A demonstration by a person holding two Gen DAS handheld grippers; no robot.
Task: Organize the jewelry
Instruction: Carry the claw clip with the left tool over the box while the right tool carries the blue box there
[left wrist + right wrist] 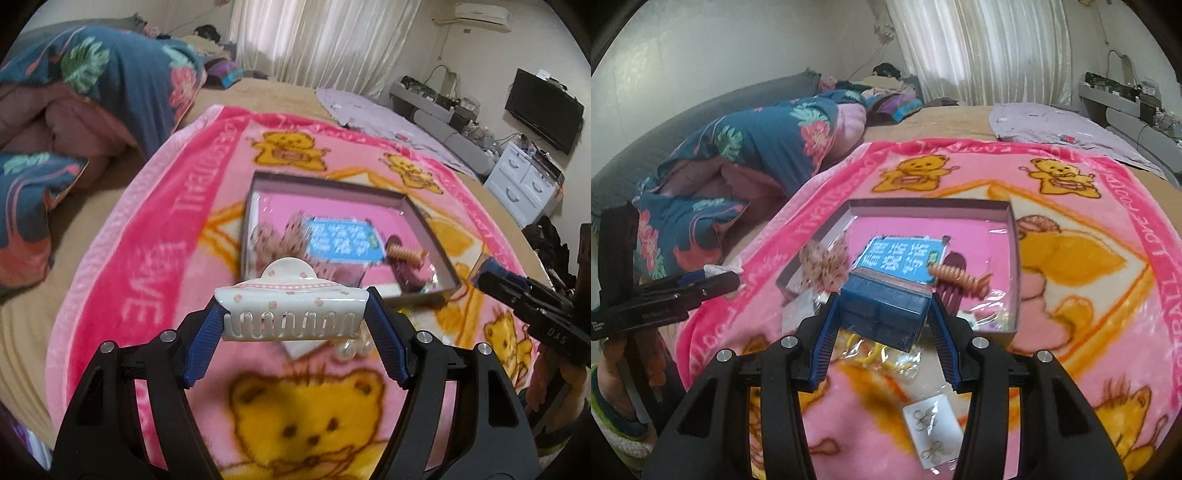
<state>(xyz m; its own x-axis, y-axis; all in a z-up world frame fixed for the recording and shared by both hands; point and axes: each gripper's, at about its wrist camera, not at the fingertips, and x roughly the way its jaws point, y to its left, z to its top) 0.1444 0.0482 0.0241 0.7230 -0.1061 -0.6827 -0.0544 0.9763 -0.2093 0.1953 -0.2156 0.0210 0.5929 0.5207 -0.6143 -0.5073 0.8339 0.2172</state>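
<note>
The left hand-held gripper [293,325] is closed on a white floral plastic hair claw [291,314], its long axis crosswise between the fingers. The shallow grey cardboard tray [417,218] lies straight ahead, just beyond. The right hand-held gripper [884,314] clamps a blue translucent plastic box [882,310], equally near the tray's front edge.

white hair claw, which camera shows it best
Left wrist view: the white hair claw fills the centre, held between the left tongs. The right wrist view shows only a white sliver of it.
</note>
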